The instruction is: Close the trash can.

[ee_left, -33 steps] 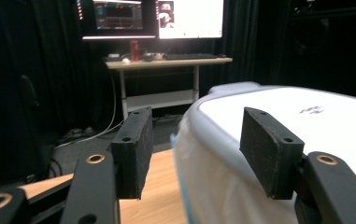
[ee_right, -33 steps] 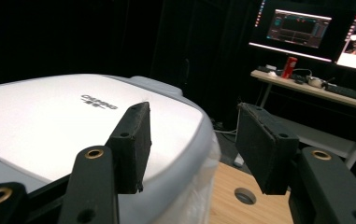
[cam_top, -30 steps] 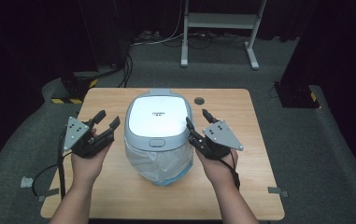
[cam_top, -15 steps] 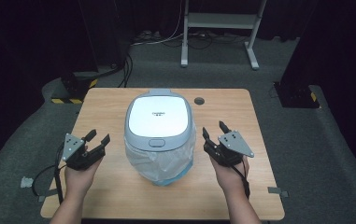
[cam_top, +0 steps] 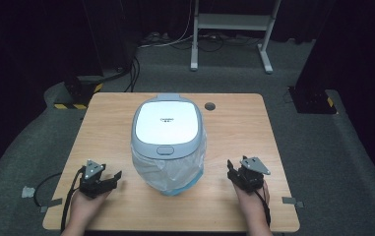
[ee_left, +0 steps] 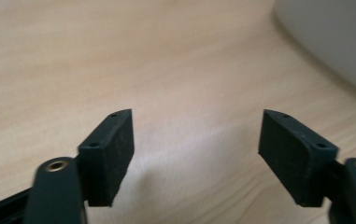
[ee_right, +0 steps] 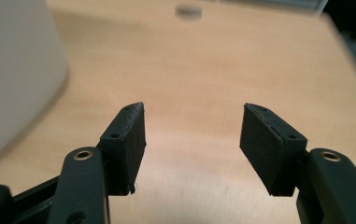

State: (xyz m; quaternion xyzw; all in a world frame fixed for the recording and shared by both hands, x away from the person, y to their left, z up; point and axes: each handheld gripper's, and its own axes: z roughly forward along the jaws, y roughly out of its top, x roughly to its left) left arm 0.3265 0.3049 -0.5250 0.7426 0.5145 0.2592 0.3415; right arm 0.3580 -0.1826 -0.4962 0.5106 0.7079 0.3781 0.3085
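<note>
A round bin [cam_top: 168,123] with a white lid, a grey rim and a clear plastic liner [cam_top: 170,172] stands mid-table on the wooden table [cam_top: 244,128]. My left gripper [cam_top: 113,178] lies low near the front edge, left of the bin and apart from it. Its jaws have just been opening and nothing is between them [ee_left: 196,140]; the bin's wall [ee_left: 334,37] shows at the upper right of that view. On the other side, my right gripper [cam_top: 232,169] also rests low, open and empty [ee_right: 192,140], with the bin's side [ee_right: 12,70] off to its left.
A round cable hole [cam_top: 210,106] sits in the tabletop behind the bin. On the floor beyond are a white stand [cam_top: 229,29], cables, and black boxes at left [cam_top: 77,91] and right [cam_top: 313,98]. Bare wood lies on both sides of the bin.
Both hands have dropped from beside the bin's upper part down to the tabletop near the front edge and moved outward. The left jaws stand wider than before.
</note>
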